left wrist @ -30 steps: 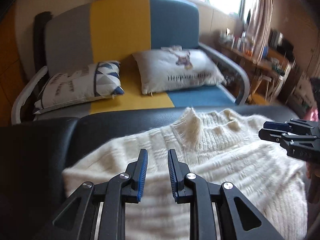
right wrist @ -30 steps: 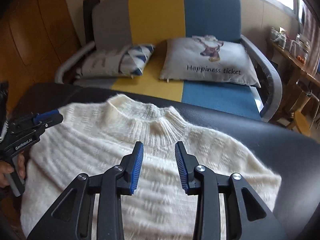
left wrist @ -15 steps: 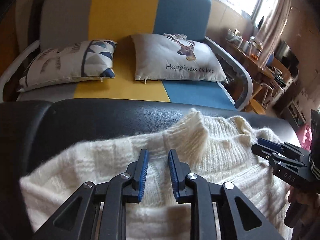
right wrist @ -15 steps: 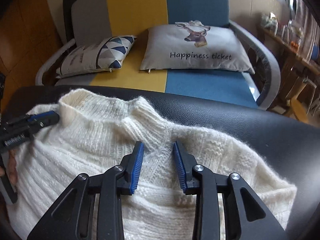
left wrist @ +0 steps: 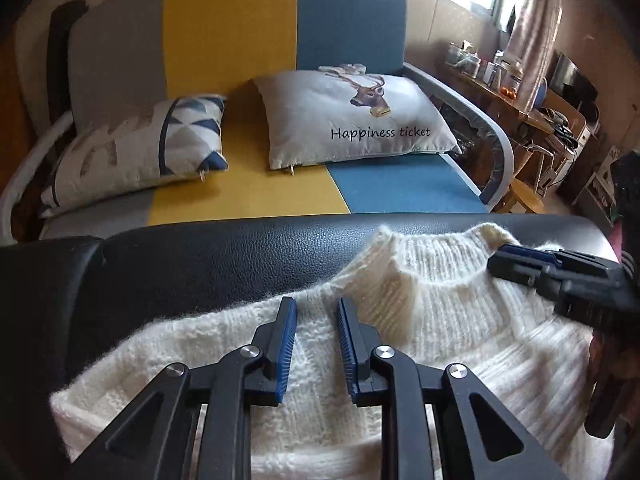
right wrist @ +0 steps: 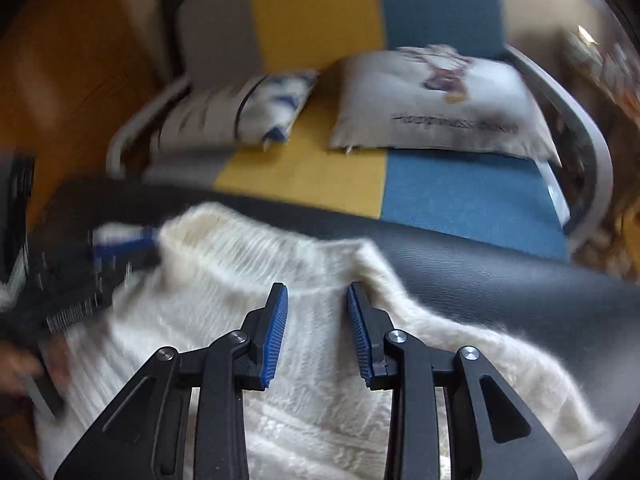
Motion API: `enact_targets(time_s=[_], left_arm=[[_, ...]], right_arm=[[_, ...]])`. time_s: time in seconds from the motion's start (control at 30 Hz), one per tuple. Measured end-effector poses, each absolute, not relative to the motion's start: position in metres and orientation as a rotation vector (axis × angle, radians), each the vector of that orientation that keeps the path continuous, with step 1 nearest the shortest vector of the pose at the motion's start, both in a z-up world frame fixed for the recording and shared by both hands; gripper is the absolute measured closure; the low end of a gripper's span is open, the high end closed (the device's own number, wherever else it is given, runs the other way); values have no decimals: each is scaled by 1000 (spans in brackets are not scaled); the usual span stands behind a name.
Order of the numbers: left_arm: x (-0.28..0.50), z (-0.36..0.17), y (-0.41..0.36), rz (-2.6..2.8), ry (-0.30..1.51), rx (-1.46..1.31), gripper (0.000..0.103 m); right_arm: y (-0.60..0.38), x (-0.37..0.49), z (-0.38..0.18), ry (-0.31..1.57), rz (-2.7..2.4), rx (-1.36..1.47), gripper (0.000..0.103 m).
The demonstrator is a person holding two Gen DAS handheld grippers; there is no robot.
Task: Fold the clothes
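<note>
A cream knit sweater [left wrist: 440, 320] with a ribbed high collar [left wrist: 404, 264] lies spread on a black leather surface [left wrist: 224, 264]. My left gripper [left wrist: 315, 304] is open, its blue-padded fingers low over the sweater's shoulder just left of the collar. In the right wrist view, which is motion-blurred, my right gripper [right wrist: 317, 288] is open over the sweater [right wrist: 320, 380] at the base of the collar. The right gripper [left wrist: 520, 260] also shows at the collar's right side in the left wrist view. The left gripper [right wrist: 124, 240] appears blurred at the collar's left side.
Beyond the black surface stands a sofa [left wrist: 248, 32] in grey, yellow and blue, with a patterned pillow [left wrist: 140, 152] and a deer pillow [left wrist: 352, 116]. A cluttered wooden desk [left wrist: 512, 92] is at the far right. A hand [right wrist: 16, 364] holds the left gripper's handle.
Both grippers have moved forward and lower over the sweater, closing in on the collar from either side. The right wrist view has become blurred with motion.
</note>
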State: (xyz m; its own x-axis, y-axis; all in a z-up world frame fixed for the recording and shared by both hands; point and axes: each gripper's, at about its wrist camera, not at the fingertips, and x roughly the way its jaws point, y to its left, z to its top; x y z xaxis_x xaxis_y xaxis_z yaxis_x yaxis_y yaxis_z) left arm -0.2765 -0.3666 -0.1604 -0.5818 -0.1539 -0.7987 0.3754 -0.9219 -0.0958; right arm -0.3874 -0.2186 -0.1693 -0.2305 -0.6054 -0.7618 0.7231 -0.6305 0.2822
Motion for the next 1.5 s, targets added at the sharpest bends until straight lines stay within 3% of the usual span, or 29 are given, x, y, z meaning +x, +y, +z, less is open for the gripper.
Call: enact_targets(time_s=[0.03, 0.1, 0.3, 0.4, 0.5, 0.6, 0.73, 0.83, 0.9, 1.07, 1.27, 1.5], left_arm=[[-274, -160, -368, -2530, 392, 1230, 81], [-272, -153, -365, -2575, 398, 1213, 81], [-266, -134, -355, -2710, 413, 1162, 81], [-290, -148, -351, -2611, 344, 1304, 81], [-293, -156, -364, -2553, 476, 1306, 81], [-281, -147, -371, -2546, 569, 1243, 81], [-252, -133, -375, -2568, 543, 1107, 81], [-258, -159, -383, -2427, 487, 1241, 82], [-254, -157, -386, -2460, 471, 1196, 82], [-223, -133, -386, -2509, 486, 1104, 82], [-192, -145, -412, -2399, 484, 1117, 82], [-176, -140, -413, -2424, 475, 1103, 82]], right_arm=[[-213, -390, -171, 101, -1955, 1141, 77], [-207, -391, -170, 26, -1945, 1153, 75], [-203, -372, -155, 145, -1917, 1090, 75], [-207, -385, -169, 160, -1947, 1167, 74], [-199, -391, -172, 70, -1945, 1190, 74], [-181, -381, -157, 102, -1982, 1154, 74], [-140, -376, -145, 128, -2006, 1134, 74], [-116, -391, -167, 198, -2122, 1250, 75], [-102, -395, -170, 123, -2147, 1239, 77], [-100, -387, -152, 142, -2166, 1196, 74], [-105, -396, -158, 191, -2172, 1249, 74], [-67, -384, -138, 50, -2195, 1228, 74]])
